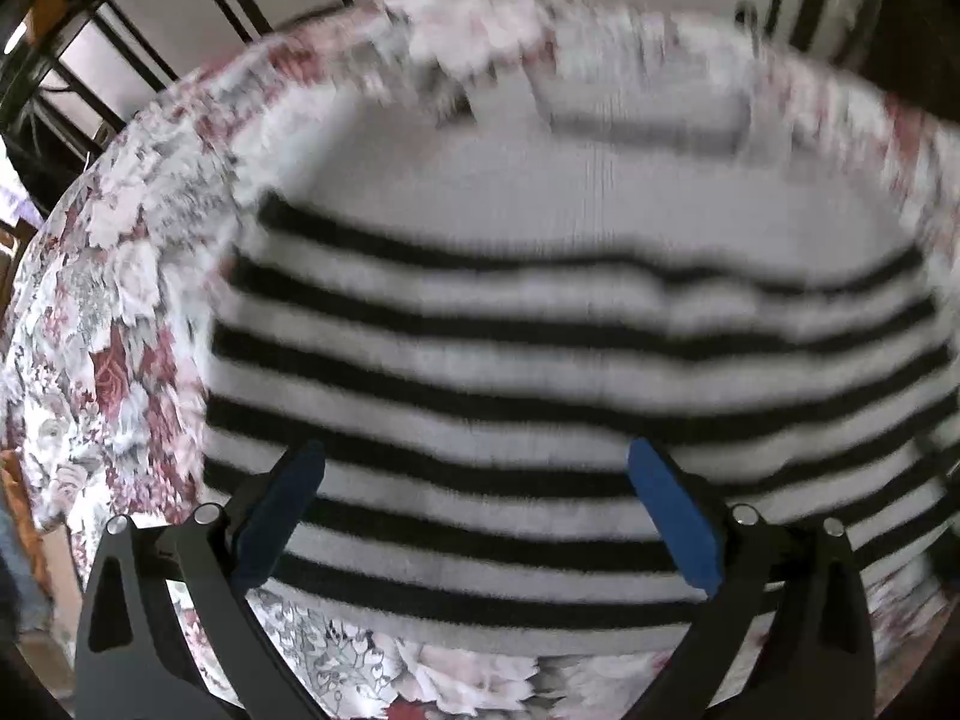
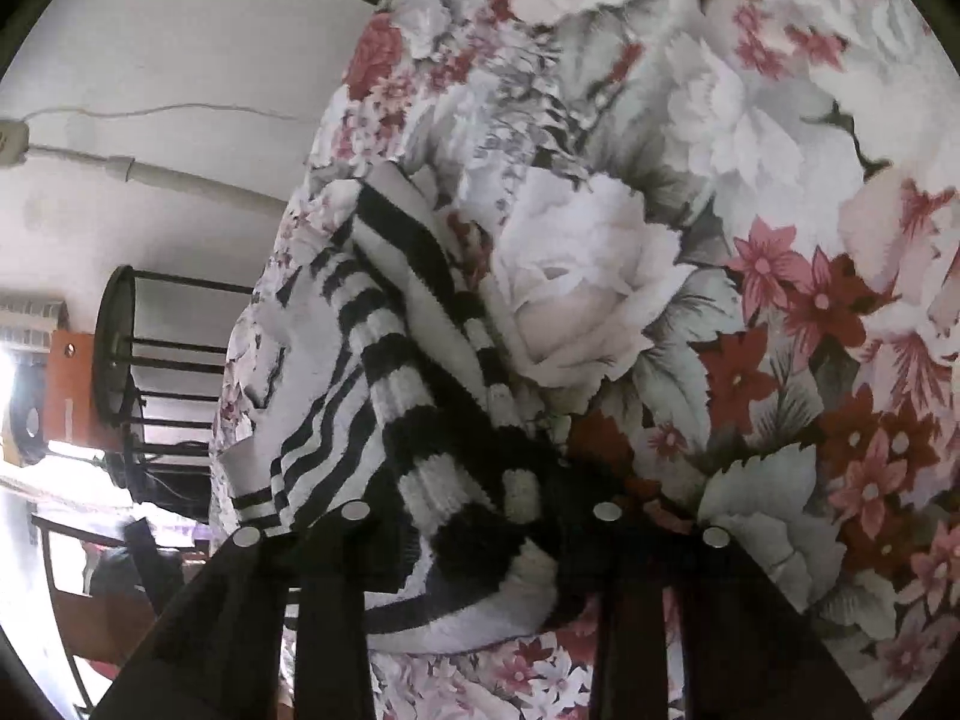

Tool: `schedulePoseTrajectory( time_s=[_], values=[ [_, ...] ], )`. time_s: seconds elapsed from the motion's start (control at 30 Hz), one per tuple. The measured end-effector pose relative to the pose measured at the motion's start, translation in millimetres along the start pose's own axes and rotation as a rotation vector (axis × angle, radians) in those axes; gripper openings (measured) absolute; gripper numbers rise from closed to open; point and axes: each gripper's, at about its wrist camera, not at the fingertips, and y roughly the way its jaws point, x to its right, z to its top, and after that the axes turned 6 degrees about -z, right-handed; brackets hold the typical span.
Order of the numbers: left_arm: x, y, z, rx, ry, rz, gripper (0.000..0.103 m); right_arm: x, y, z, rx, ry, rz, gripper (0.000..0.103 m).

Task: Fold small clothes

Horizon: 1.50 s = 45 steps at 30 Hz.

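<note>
A black-and-white striped knit sweater (image 1: 570, 360) lies spread on a floral cloth (image 1: 120, 312); its upper part is plain white. My left gripper (image 1: 474, 468) is open just above the sweater's lower stripes, blue pads (image 1: 672, 510) wide apart, nothing between them. In the right wrist view the sweater (image 2: 408, 372) is bunched and draped over the right gripper (image 2: 480, 516). Its fingertips are buried under the knit, with fabric between the arms. The left wrist view is motion-blurred.
The floral cloth (image 2: 720, 240) covers the surface on all sides of the sweater. A black metal rack (image 2: 162, 372) and a white wall with a cable (image 2: 150, 114) lie beyond its edge. Black bars (image 1: 90, 60) stand behind the surface.
</note>
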Motion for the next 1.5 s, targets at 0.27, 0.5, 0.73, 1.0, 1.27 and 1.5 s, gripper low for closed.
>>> schedulePoseTrajectory(
  time_s=[0.27, 0.5, 0.73, 1.0, 1.27, 1.5],
  values=[
    [15.7, 59.6, 6.1, -0.04, 0.079, 0.014, 0.099, -3.6, 3.7, -2.1, 0.009, -0.003, -0.037, 0.031],
    [11.5, 36.4, 10.3, -0.001, 0.03, -0.001, 0.098, -41.4, -19.1, -7.2, 0.081, -0.06, -0.013, 0.028],
    [0.0, 53.1, 25.3, -0.025, -0.023, -0.021, 0.099, -74.3, -32.9, -18.5, 0.101, -0.093, 0.016, 0.027],
    [2.7, 59.2, 43.1, -0.046, 0.008, -0.037, 0.098, -115.5, -37.7, -31.7, 0.109, -0.159, 0.031, 0.027],
    [-10.1, 13.3, 42.8, -0.021, -0.035, -0.279, 0.098, -143.5, -38.1, -45.3, 0.108, -0.187, 0.048, 0.027],
    [-14.9, 5.8, 39.9, -0.025, -0.06, -0.307, 0.098, -166.1, -42.2, -63.0, 0.094, -0.252, 0.06, 0.027]
  ],
)
